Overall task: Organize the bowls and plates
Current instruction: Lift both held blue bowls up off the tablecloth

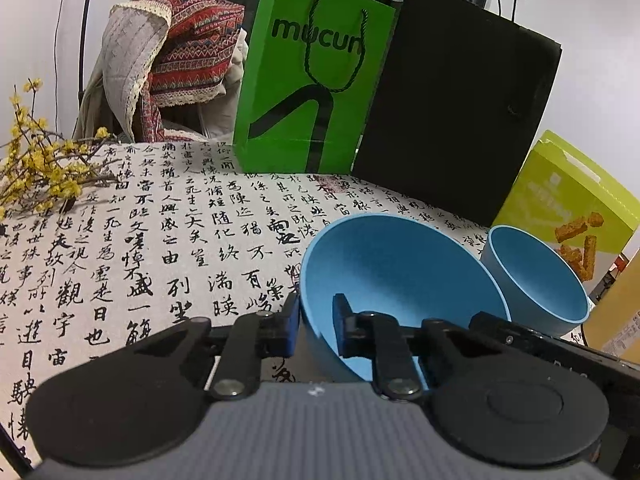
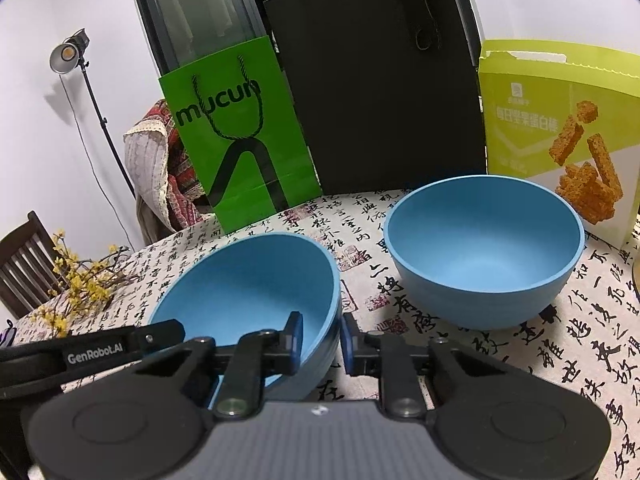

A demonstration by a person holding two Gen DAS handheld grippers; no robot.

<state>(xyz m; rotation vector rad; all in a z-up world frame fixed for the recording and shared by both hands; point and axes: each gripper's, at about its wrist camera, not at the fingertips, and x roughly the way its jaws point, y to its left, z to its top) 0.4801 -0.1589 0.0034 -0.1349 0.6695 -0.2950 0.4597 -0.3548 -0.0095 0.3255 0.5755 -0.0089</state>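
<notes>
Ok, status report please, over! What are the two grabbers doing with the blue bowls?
Left gripper shut on near blue bowl rim. Right gripper shut on same bowl's opposite rim. Second blue bowl beside it, untouched. Nothing blocking, over.

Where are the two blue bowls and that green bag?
tilted blue bowl [image 2: 256,276], right wrist view, inner wall.
upright blue bowl [image 2: 484,240], right wrist view, inside bottom.
green bag [image 2: 240,148], right wrist view, printed front.

The left gripper [image 1: 316,330] points forward and down, its jaws clamped on the rim of a blue bowl [image 1: 384,264], one pad outside the wall, the other inside. The right gripper [image 2: 321,340] points down likewise and pinches the same bowl's rim at the opposite side. In the right view the left gripper's arm enters at 9 o'clock.
</notes>
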